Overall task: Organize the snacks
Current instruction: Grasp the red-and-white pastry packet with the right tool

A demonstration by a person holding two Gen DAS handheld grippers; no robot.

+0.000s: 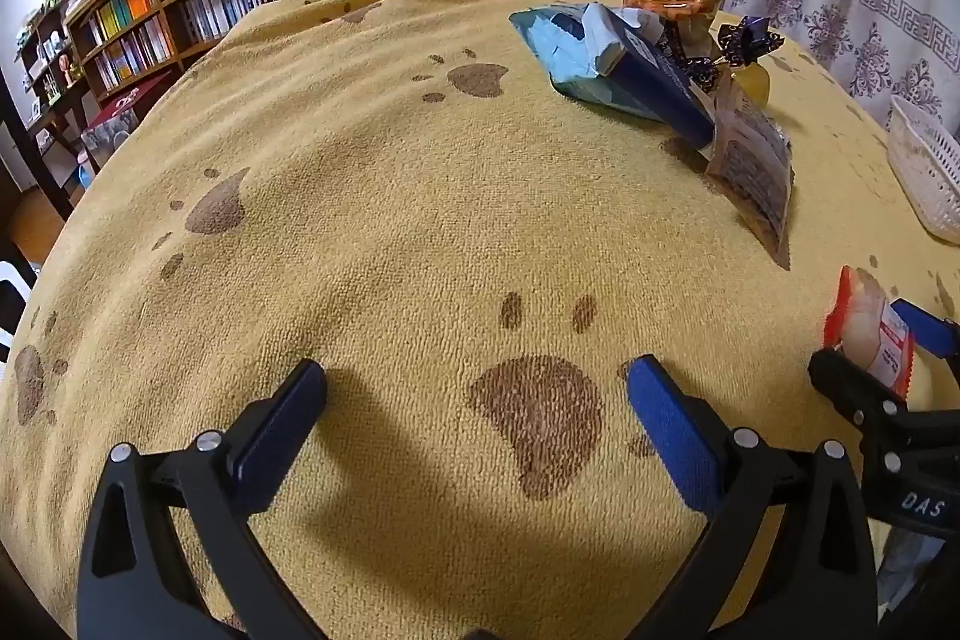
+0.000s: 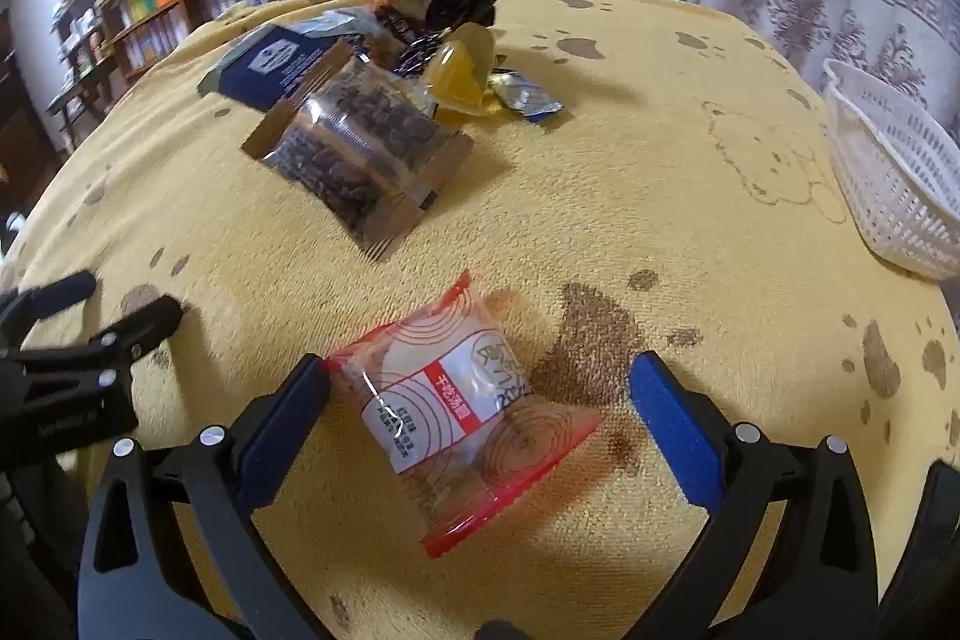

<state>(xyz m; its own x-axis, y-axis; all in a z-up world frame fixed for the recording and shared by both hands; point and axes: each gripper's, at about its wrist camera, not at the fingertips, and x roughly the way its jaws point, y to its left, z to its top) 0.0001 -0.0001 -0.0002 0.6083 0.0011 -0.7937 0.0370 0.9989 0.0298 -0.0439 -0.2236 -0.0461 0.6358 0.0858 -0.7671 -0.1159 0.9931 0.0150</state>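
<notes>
**Grab the Red Snack First**

The right gripper (image 2: 480, 388) is wide open, and the red-edged snack packet (image 2: 462, 388) lies on the yellow blanket (image 2: 690, 196) between its blue fingers (image 2: 282, 424). One finger is right by the packet's edge, but nothing squeezes it yet. The left gripper (image 1: 477, 394) is wide open too, over bare blanket, holding nothing.

To do this well, I think the right one should drop lower, center on the packet, and close gently. The pile of other snacks (image 2: 360, 142) waits farther back. The white basket (image 2: 888, 184) sits off to the right, a likely home.

right tool (image 2: 479, 388) wide apart | red-edged snack packet (image 2: 462, 412) between fingers | basket (image 2: 888, 184) far right
</notes>
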